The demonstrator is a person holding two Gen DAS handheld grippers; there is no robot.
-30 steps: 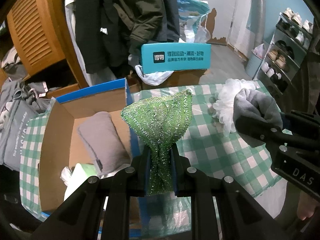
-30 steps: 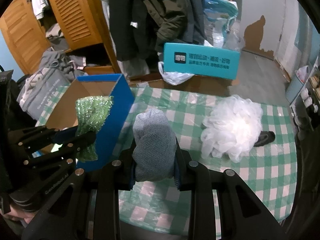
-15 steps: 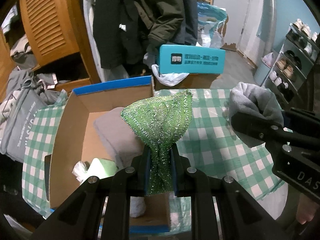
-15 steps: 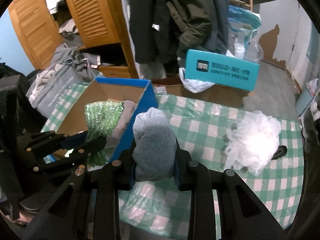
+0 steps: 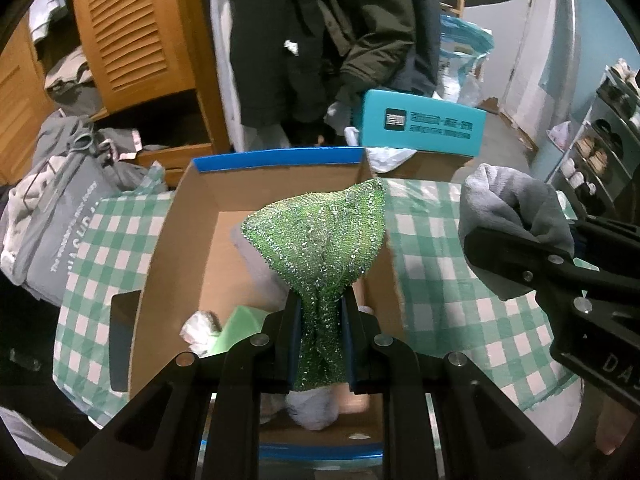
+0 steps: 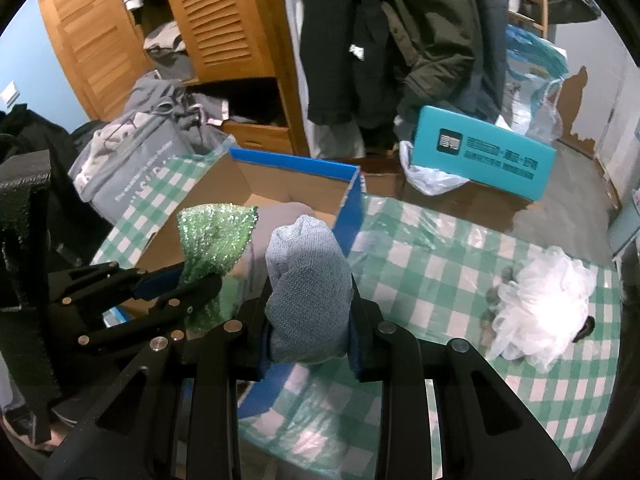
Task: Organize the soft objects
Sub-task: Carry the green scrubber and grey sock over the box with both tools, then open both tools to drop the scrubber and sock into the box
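Table w/ green-white check cloth, box + pouf on it.
Table (image 6: 440,248) has a glossy checked cover, green & white squares. Open cardboard box (image 5: 276,162) w/ blue rim sits on its left part, walls upright; inside the box: grey cloth, pale green item, white crumpled bit, all lying on the box floor, not on the table itself. White mesh pouf (image 6: 540,304) lies on the cloth at the right side, well apart from box; small dark thing just beside it, too small to tell. Dark flat item (image 5: 120,344) lies on cloth touching box's left wall.
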